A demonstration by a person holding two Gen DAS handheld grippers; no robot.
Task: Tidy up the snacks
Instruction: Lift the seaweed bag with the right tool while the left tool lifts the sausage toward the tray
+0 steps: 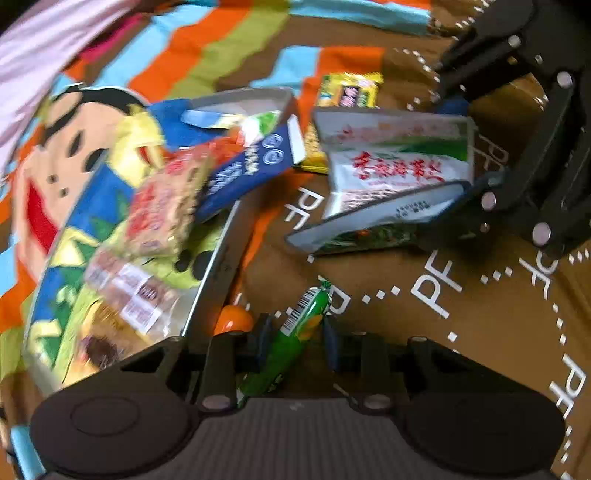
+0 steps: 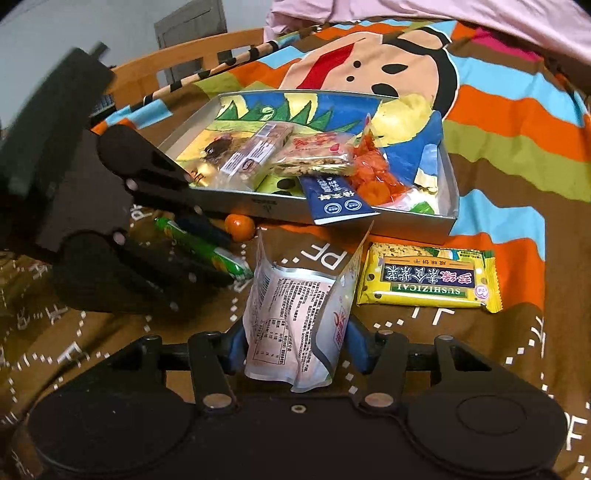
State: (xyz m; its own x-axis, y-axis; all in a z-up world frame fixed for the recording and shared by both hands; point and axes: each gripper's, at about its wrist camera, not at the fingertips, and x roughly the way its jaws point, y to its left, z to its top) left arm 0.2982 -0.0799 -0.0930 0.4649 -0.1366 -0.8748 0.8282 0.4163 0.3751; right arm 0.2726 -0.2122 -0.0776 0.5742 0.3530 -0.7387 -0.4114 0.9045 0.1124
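Observation:
My left gripper (image 1: 295, 343) is shut on a green stick snack (image 1: 295, 336), also seen in the right wrist view (image 2: 199, 245) beside the box. My right gripper (image 2: 295, 343) is shut on a white snack pouch (image 2: 295, 314), which shows in the left wrist view (image 1: 391, 173) with red characters. A shallow grey box (image 2: 448, 206) holds several snacks: a blue packet (image 2: 332, 199), a granola bar (image 2: 314, 155) and orange candies (image 2: 376, 173). The box also shows in the left wrist view (image 1: 221, 258). A yellow cracker packet (image 2: 428, 280) lies on the cloth in front of the box.
A small orange ball (image 2: 240, 225) lies against the box's front wall, also in the left wrist view (image 1: 232, 319). Everything rests on a striped cartoon blanket (image 2: 509, 147). A wooden rail (image 2: 177, 59) runs along the far left, pink fabric (image 2: 443, 18) at the back.

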